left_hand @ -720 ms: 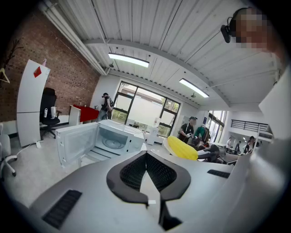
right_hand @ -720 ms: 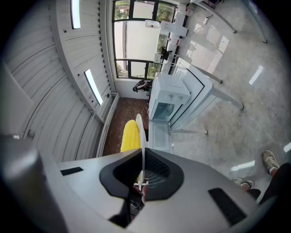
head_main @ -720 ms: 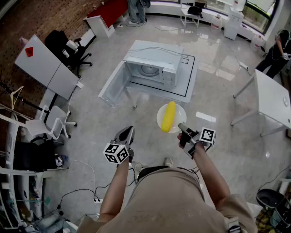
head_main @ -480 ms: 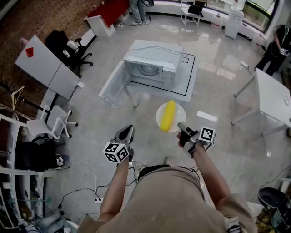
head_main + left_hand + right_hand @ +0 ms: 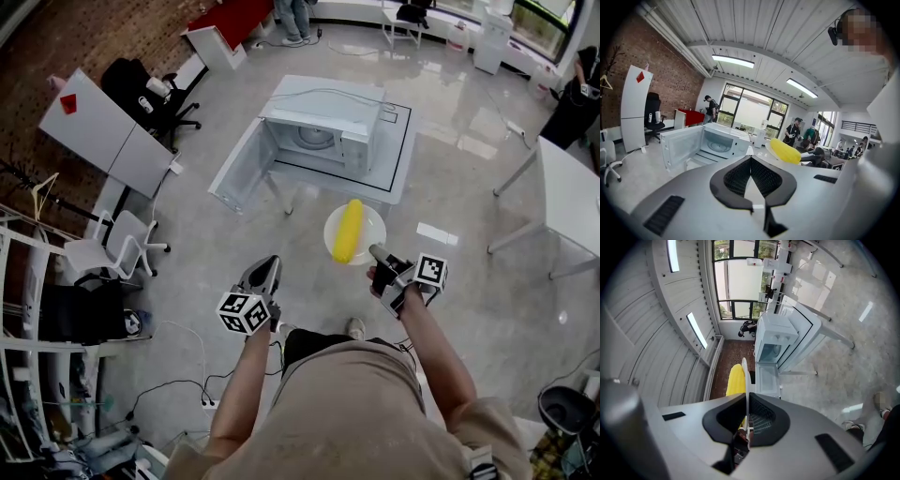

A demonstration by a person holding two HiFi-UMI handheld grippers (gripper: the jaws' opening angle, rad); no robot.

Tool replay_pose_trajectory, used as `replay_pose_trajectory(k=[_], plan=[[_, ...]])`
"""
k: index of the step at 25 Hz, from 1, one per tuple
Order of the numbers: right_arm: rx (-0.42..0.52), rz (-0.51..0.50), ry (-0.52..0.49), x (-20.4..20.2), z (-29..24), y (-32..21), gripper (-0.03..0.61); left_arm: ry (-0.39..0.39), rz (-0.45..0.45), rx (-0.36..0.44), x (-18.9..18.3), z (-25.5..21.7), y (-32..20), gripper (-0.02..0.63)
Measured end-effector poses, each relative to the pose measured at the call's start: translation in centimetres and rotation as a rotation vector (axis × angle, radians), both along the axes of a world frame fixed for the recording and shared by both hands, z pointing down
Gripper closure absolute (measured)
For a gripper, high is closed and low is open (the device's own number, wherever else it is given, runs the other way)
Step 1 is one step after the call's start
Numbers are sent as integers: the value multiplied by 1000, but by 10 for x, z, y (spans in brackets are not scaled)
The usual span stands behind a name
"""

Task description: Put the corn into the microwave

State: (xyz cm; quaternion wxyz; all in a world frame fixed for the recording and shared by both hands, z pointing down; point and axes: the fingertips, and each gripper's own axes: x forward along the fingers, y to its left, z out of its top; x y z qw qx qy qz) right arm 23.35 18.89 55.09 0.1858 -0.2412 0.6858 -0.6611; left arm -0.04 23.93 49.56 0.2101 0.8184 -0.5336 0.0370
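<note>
A yellow corn cob (image 5: 348,231) lies on a small white plate (image 5: 375,223). My right gripper (image 5: 376,254) is shut on the plate's near rim and carries it level in the air. In the right gripper view the plate (image 5: 745,373) stands edge-on between the jaws, with the corn (image 5: 736,380) on its left. The white microwave (image 5: 323,127) stands ahead on a low white table (image 5: 398,164) with its door (image 5: 242,169) swung open to the left. My left gripper (image 5: 267,270) hovers shut and empty to the left of the plate. The left gripper view shows the microwave (image 5: 719,140) and the corn (image 5: 785,151).
A white table (image 5: 572,202) stands to the right. A white office chair (image 5: 112,253) and shelving are at the left, and a black chair (image 5: 155,94) at the far left. Cables (image 5: 178,375) run over the floor near my feet. A person (image 5: 577,94) stands at the far right.
The head view has shifted a little, so the microwave sits slightly higher in it. Both grippers keep their poses, and the plate with the corn stays in the right gripper.
</note>
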Motion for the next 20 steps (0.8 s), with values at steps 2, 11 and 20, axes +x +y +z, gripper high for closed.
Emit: replay_pose_trajectory(k=[2,11,20], plan=[[5,-2,-10,-1,1,-3,563,-13,-2,-6,0,3,2,607],[9,14,-18,-34,8,-25,563,-17,19,-16,-36,13,-24,608],[11,82,-6,-81,-1,-58,563,10,112,-28,-79,19,-79,607]])
